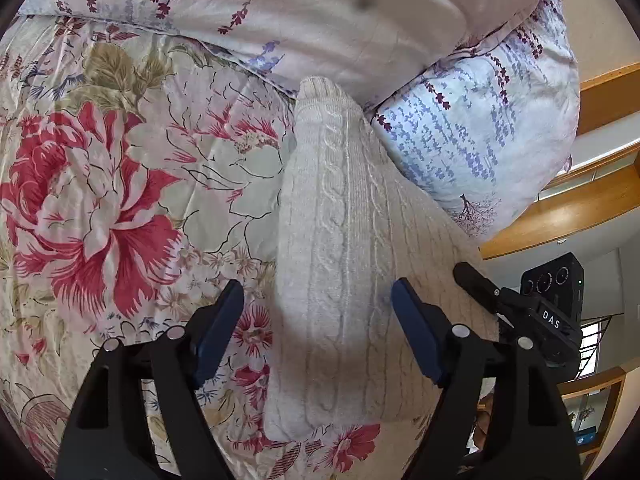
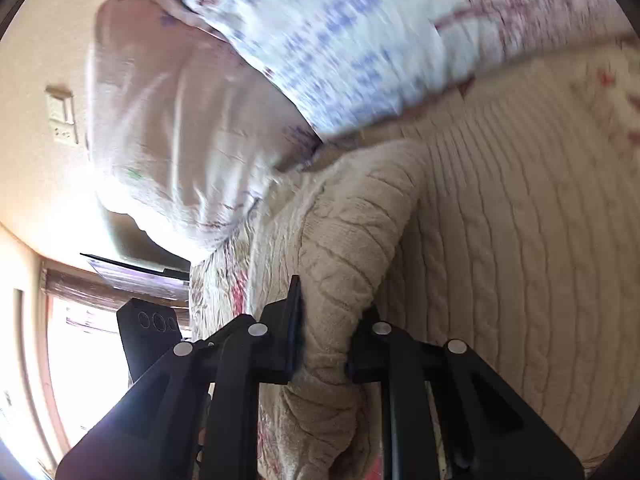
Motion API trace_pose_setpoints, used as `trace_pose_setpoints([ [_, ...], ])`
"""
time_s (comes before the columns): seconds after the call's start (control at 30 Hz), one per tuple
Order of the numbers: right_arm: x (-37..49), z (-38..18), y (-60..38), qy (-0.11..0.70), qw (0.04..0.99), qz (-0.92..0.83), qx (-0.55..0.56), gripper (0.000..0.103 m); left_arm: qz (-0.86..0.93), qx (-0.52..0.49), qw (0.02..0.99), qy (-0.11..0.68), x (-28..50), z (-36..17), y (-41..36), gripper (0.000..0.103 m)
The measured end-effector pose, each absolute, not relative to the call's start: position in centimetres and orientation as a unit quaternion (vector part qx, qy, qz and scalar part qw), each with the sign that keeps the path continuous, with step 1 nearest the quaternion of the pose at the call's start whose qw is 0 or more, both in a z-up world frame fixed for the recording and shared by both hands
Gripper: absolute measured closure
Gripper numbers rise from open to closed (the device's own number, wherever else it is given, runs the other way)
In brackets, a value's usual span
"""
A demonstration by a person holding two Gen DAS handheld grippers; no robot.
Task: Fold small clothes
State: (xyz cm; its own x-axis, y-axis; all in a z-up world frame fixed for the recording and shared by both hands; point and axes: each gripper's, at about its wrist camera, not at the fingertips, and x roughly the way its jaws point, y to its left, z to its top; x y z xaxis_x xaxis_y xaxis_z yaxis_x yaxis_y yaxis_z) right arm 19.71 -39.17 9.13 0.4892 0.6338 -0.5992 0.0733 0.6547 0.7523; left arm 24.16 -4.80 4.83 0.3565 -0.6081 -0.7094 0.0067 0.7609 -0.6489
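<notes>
One sweater [image 1: 344, 240] — two grippers [image 1: 318, 308] [image 2: 332, 320].

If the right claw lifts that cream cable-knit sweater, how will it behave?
The sweater probably droops: the fold pinched in the right claw already bunches softly. Its thick knit likely grips well, but may stretch. The left claw hovers open above it.

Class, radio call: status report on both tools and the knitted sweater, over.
Left tool open, hovering over cream cable-knit sweater. Right tool shut on a bunched sweater fold. Sweater lies on floral quilt; lavender-print pillow crowds its far end.
</notes>
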Motion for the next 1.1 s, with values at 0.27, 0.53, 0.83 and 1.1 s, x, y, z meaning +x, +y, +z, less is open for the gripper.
trace_pose_setpoints([
  [0.27, 18.7, 14.3, -41.6, 0.431, 0.848, 0.132, 0.28, 0.086, -0.219, -0.302, 0.773, 0.513, 23.3, 6.4, -4.2, 0.025],
  [0.53, 16.9, 13.9, -46.4, 0.44, 0.868, 0.053, 0.225, 0.087, -0.258, -0.275, 0.769, 0.516, 22.8, 7.4, -7.6, 0.025],
  [0.83, 16.5, 13.3, -47.5, 0.441, 0.879, 0.027, 0.178, 0.087, -0.313, -0.205, 0.759, 0.532, 21.9, 7.2, -12.4, 0.026],
  [1.1, 16.7, 9.5, -49.3, 0.481, 0.856, 0.013, 0.19, 0.086, -0.333, -0.178, 0.745, 0.55, 20.9, 5.9, -13.3, 0.026],
])
